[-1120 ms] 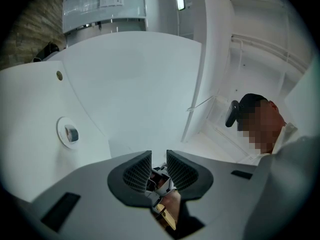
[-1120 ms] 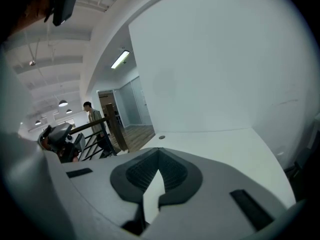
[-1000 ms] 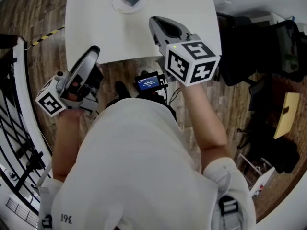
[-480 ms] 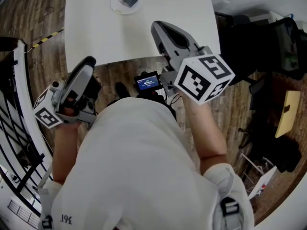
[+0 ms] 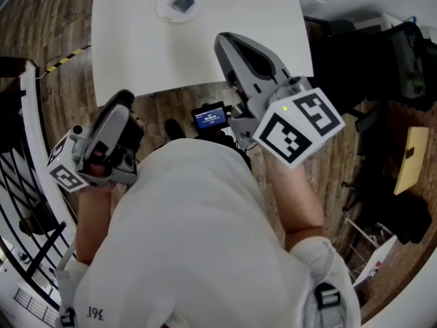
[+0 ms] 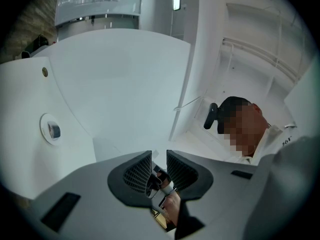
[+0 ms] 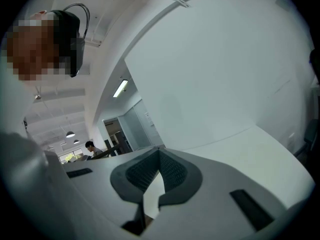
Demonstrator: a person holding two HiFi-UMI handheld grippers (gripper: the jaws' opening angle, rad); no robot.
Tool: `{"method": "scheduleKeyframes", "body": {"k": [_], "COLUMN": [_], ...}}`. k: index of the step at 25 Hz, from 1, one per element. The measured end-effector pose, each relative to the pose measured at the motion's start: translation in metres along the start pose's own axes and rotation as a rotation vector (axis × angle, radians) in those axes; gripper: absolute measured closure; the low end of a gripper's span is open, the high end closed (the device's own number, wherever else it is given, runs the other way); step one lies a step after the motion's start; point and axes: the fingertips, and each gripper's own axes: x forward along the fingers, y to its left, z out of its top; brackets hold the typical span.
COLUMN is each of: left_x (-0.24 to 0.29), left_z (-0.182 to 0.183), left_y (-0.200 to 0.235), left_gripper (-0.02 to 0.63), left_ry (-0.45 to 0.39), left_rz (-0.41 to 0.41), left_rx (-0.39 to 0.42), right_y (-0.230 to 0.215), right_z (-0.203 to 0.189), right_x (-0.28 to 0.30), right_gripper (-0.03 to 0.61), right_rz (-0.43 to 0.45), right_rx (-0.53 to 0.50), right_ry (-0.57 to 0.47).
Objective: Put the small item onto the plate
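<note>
The small item [image 5: 182, 3] lay on the plate [image 5: 166, 11], its long axis indiscernible. Left gripper [image 5: 122, 100] gaped empty; right gripper [image 5: 222, 41] was clenched.

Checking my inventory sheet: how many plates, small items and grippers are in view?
plate: 1
small item, lying on the plate: 1
grippers: 2, the left gripper and the right gripper
Total: 4

I am lifting my right tongs [image 5: 222, 41] off the table [image 5: 136, 53] towards my head, so they are looming larger. I am also rolling them, with their marker cube [image 5: 298, 127] swinging out to the right. I am raising my left tongs [image 5: 125, 100] too, drawing them back towards my body.
</note>
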Motion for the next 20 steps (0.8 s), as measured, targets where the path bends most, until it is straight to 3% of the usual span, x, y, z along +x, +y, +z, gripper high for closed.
{"method": "scheduleKeyframes", "body": {"k": [20], "left_x": [0.008], "left_z": [0.002], "left_y": [0.005], "left_gripper": [0.518], "left_ry": [0.027], "left_rz": [-0.015], "left_rx": [-0.006], "right_y": [0.012], "right_z": [0.014], "right_x": [-0.012], "right_gripper": [0.577], "right_rz": [-0.003], "right_rx": [-0.047], "right_ry": [-0.035]}}
